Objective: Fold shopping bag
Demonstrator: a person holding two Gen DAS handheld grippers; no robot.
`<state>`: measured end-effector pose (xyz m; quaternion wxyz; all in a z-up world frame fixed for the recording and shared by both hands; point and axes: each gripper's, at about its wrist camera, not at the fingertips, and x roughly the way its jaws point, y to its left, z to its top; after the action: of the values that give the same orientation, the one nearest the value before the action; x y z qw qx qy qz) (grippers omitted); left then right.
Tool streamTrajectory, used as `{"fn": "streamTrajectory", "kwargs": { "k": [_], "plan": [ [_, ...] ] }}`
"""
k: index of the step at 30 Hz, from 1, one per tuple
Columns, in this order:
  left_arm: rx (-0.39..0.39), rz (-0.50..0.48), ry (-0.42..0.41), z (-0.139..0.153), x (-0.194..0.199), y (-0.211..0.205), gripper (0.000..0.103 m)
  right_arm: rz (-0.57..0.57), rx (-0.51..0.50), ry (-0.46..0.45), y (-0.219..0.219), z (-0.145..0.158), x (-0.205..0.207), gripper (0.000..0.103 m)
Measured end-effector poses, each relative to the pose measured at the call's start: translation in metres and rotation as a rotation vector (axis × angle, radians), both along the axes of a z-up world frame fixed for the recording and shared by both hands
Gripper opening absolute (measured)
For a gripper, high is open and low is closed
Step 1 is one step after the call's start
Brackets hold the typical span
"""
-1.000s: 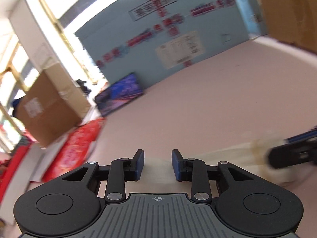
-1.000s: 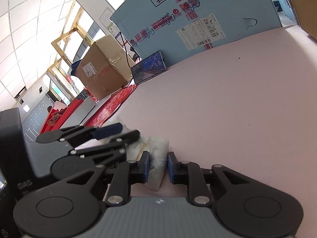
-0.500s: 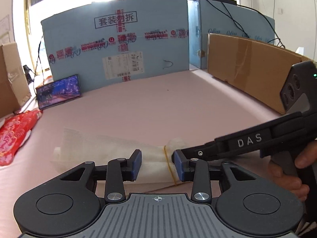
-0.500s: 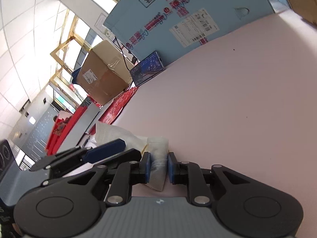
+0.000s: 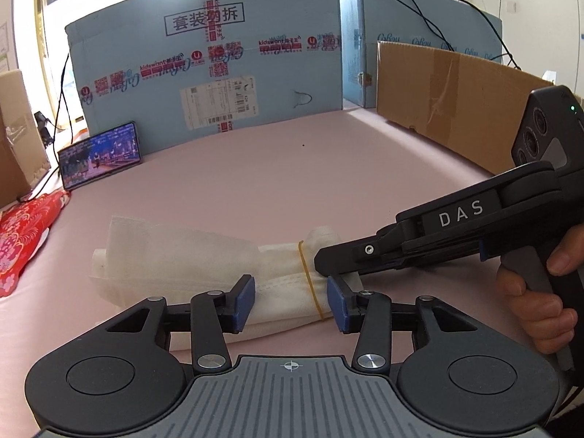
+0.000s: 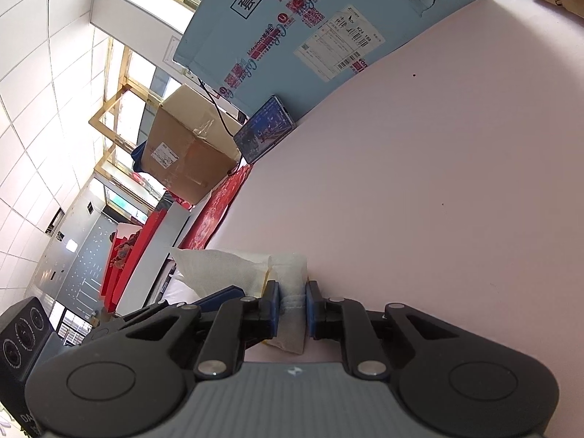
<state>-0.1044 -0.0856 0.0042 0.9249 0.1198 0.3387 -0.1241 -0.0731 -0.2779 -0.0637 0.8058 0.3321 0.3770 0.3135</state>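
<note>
We see the rolled white shopping bag (image 5: 189, 262) lying on the pink table (image 5: 328, 168), banded by a rubber band (image 5: 308, 273) — our right gripper (image 6: 292, 308) pinches its end, our left gripper (image 5: 290, 301) spread wide around it.

Office-type room turned data-collection bench. Pink table mat (image 5: 328, 168) fenced by flattened blue shipping carton (image 5: 204, 58) with printed tape and barcode label, plus brown cardboard sheet (image 5: 449, 98) on right side. Cables (image 5: 419, 3) trail over carton top. Phone (image 5: 99, 154) leans on carton, screen lit. Sealed brown box (image 6: 186, 146) stands off table edge, red patterned fabric (image 5: 22, 233) alongside. Right-wrist view catches tiled drop ceiling (image 6: 43, 73), gold-framed windows (image 6: 120, 102), grey wall further back.
</note>
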Motion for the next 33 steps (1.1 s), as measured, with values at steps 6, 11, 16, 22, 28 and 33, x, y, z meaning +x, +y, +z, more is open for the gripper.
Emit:
{"fn": "streamTrajectory", "kwargs": {
  "k": [6,11,16,22,28,33],
  "plan": [
    [0.151,0.024,-0.029,0.0,0.001,-0.008,0.051,0.03,-0.059,-0.01,0.01,0.008,0.006,0.02],
    [0.182,0.093,-0.055,0.0,0.013,0.002,0.059,0.058,-0.104,-0.017,0.018,0.013,0.012,0.02],
    [0.214,0.162,-0.08,-0.001,0.026,0.012,0.061,0.062,-0.116,-0.052,0.018,0.01,0.006,0.017],
    [0.252,0.246,-0.11,-0.002,0.04,0.024,0.056,0.068,-0.108,-0.061,0.015,0.009,0.005,0.017],
    [0.113,0.182,-0.178,0.027,0.02,0.032,0.058,0.064,-0.107,-0.062,0.015,0.008,0.005,0.016],
    [0.031,0.04,-0.158,0.031,-0.004,0.012,0.06,0.058,-0.056,-0.026,0.01,0.004,0.009,0.016]
  ]
}}
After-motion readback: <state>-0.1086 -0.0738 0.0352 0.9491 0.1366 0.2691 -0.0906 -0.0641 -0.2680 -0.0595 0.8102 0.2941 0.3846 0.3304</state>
